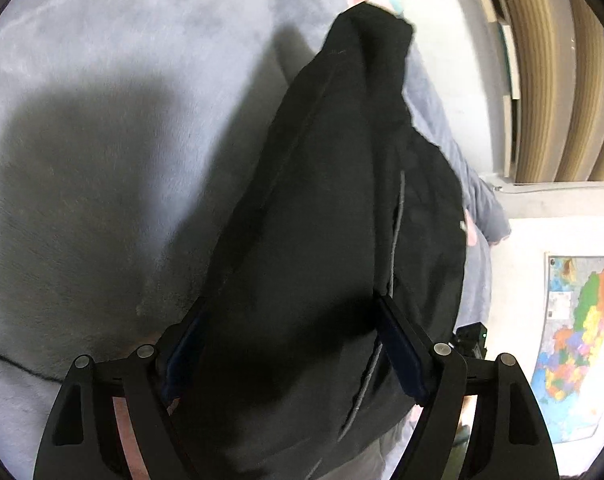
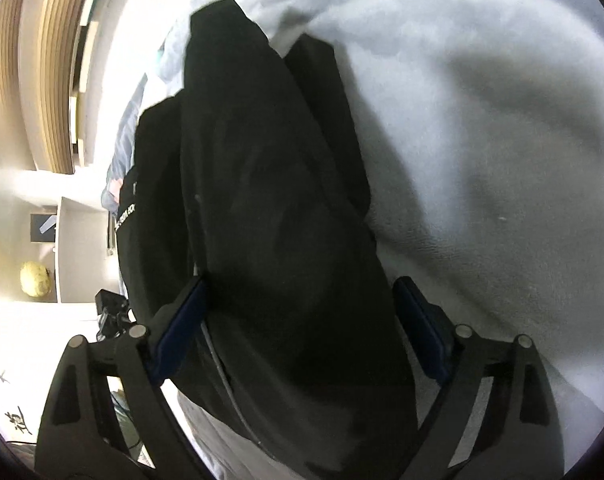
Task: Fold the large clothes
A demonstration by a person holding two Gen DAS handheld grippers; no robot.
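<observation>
Both tongs stand released: the left gripper (image 1: 294,344) and the right gripper (image 2: 302,326) each have their jaws spread wide, with the black garment (image 1: 334,220) lying between the blue pads but not pinched — in the right wrist view a clear gap shows beside the right-hand pad (image 2: 422,328). No earlier frame is supplied, so only the present posture is stated.

The black garment lies as a long, narrow bundle on the grey blanket (image 1: 102,140), running away from both grippers; a thin grey cord (image 1: 396,232) follows its length. Beyond the garment's far end, the blanket continues toward a slatted wooden panel (image 1: 550,80). To the garment's side in the left wrist view, a coloured map (image 1: 578,340) is in sight.

Judged step: a lengthwise fold appears laid down and let go; the bundle is narrow but not yet shortened.

Next move, as a judgement — close each gripper on the near end of the garment, taking all layers together, then carry that end over toward the far end. Risk: loose layers may slip apart.
</observation>
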